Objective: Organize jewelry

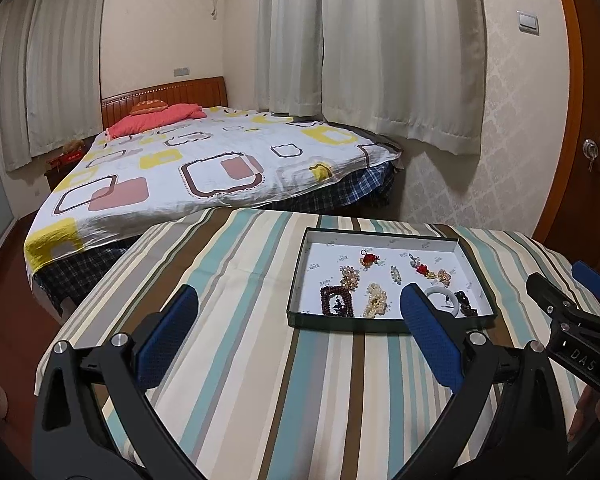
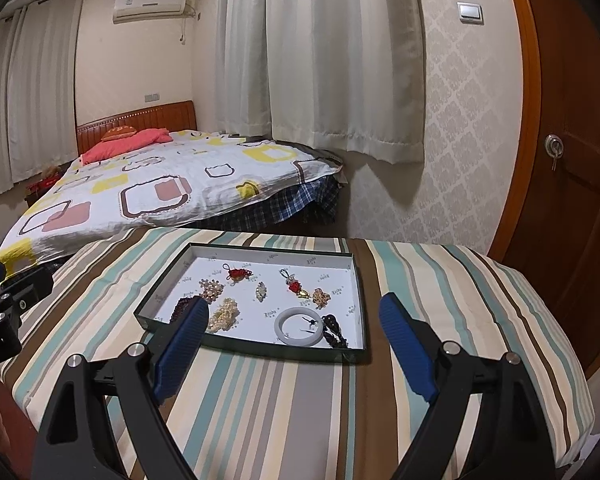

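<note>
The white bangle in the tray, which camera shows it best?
The right wrist view: the whole bangle shows as a full ring between the open right tongs. In the left wrist view, a finger of the open left tongs covers part of it.

Left hand-held gripper (image 1: 298, 312) spread wide above striped tablecloth (image 1: 236, 280), jewelry tray (image 1: 296, 280) ahead, bed (image 1: 204, 160) beyond

White "DAS" on the right gripper (image 1: 580, 308) body, small repeated tray (image 2: 356, 280) lining print unreadable

one tray (image 2: 358, 292), nine jewelry pieces (image 2: 300, 326).
</note>
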